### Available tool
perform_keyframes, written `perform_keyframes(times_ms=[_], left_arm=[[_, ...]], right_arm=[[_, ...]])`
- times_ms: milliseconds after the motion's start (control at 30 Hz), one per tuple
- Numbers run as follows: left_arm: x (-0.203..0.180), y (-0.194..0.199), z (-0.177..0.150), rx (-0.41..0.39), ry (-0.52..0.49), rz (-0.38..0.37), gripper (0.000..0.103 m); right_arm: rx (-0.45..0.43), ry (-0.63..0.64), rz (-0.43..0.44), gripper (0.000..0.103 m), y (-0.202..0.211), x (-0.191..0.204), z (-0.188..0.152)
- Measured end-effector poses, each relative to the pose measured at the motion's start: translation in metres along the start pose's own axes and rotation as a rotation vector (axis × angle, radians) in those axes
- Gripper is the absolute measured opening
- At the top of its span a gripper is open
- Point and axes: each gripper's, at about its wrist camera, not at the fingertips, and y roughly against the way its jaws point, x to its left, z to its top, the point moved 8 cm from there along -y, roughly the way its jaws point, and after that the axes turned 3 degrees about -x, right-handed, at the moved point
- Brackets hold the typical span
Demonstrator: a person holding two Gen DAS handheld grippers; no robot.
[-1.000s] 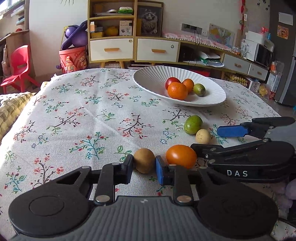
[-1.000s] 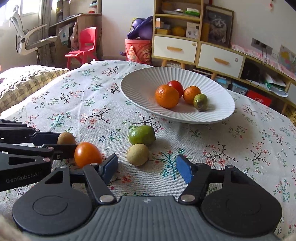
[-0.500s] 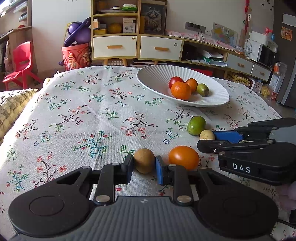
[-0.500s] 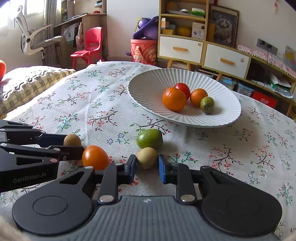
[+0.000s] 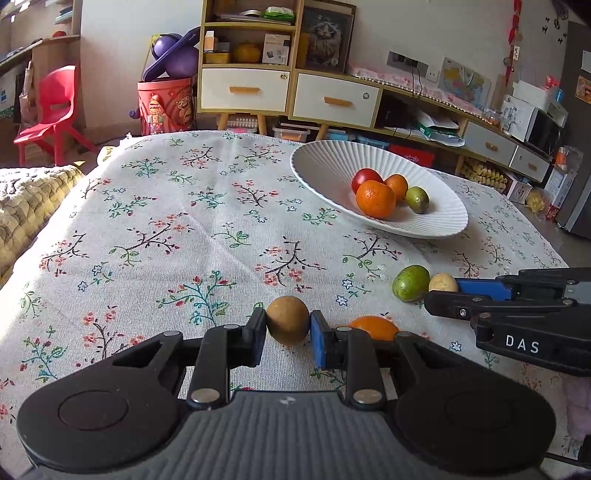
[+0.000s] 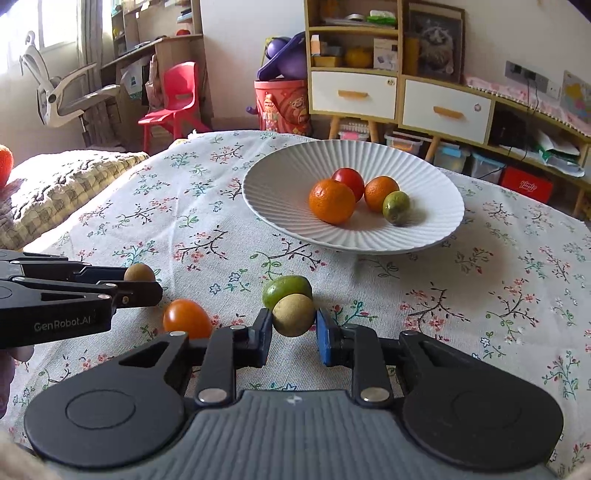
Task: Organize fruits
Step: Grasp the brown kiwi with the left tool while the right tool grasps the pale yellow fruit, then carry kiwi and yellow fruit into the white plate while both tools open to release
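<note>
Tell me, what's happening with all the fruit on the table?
A person is tidying fruit into the white bowl, holding a gripper in each hand. The left tool is clamped on a brown round fruit, the right tool on a yellowish one. A green fruit and an orange fruit wait on the cloth.

Sunlight falls across the floral tablecloth (image 5: 155, 229). Behind it, a wooden shelf unit (image 5: 251, 55) with white drawers (image 5: 243, 90) lines the pale wall, a red child's chair (image 6: 173, 99) stands near a bright window (image 6: 55, 22), and a red drum (image 5: 166, 105) holds purple toys.
</note>
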Motion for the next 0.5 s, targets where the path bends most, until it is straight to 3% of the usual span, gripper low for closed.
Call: perform_keyframes(times_ms=[500], left_arm=[[-0.019,0.001,0.029,-0.045,0.026,-0.044,0.009]], right_arm=[[-0.065,-0.058,-0.007,0.023,0.012,-0.015,0.024]])
